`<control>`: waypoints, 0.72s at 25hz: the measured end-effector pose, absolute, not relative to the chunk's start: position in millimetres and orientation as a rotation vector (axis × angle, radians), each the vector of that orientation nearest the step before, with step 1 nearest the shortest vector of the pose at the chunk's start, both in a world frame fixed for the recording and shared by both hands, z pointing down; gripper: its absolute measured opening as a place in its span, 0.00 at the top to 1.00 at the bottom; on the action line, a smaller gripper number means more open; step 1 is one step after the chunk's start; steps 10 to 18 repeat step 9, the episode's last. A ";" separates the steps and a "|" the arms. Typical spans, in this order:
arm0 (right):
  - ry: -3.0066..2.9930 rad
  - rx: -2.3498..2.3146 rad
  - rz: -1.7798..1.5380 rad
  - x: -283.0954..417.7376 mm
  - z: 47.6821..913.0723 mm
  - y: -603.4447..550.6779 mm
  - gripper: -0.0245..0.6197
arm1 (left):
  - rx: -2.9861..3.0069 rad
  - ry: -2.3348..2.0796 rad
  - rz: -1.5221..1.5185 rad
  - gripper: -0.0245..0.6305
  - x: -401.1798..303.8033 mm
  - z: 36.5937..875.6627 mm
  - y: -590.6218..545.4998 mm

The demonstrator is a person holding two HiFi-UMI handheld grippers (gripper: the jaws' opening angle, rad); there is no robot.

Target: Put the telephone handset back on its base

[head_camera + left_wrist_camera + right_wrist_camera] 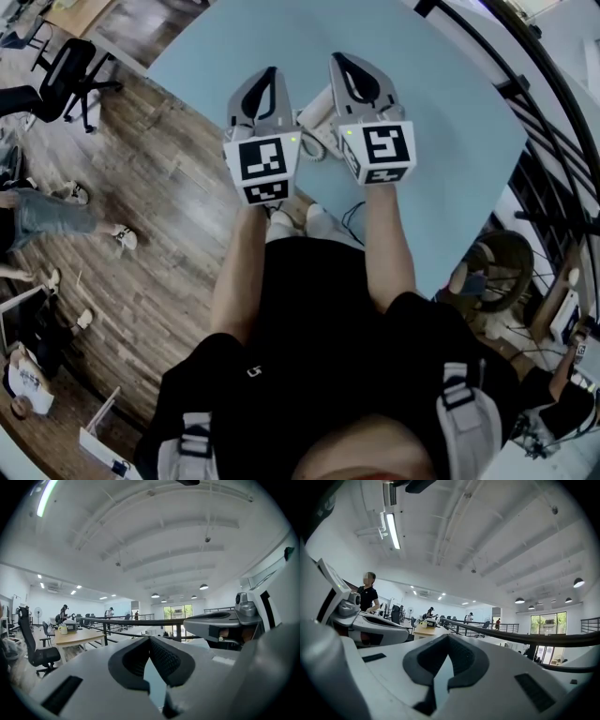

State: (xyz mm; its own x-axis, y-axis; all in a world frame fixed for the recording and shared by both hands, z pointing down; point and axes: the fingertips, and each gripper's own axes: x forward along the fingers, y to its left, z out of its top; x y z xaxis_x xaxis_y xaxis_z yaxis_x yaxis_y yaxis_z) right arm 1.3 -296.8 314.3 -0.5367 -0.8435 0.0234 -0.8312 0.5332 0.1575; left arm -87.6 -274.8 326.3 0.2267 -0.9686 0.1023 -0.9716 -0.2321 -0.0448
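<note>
A white telephone (316,114) lies on the light blue table (441,122), mostly hidden between and under the two grippers; handset and base cannot be told apart. A thin dark cord (352,221) hangs off the table's near edge. My left gripper (270,71) is held above the table just left of the phone, jaws together and empty. My right gripper (337,58) is beside it on the right, also shut on nothing. In the left gripper view the left gripper (150,639) points level across the room. The right gripper (449,636) does the same in its view.
The table's left edge runs diagonally over a wooden floor (159,187). A black office chair (58,80) stands at the far left, with a person's legs (56,220) below it. A black railing (553,122) curves along the right.
</note>
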 end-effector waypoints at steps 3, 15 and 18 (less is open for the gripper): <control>-2.672 1.457 -0.195 -1.0 314.2 -296.2 0.97 | 2.437 -1.925 0.160 0.96 -89.0 327.7 -273.9; -2.704 1.405 -0.212 -16.1 301.3 -291.2 0.97 | 2.417 -1.929 0.139 0.96 -98.8 327.8 -275.3; -2.704 1.405 -0.212 -16.1 301.3 -291.2 0.97 | 2.417 -1.929 0.139 0.96 -98.8 327.8 -275.3</control>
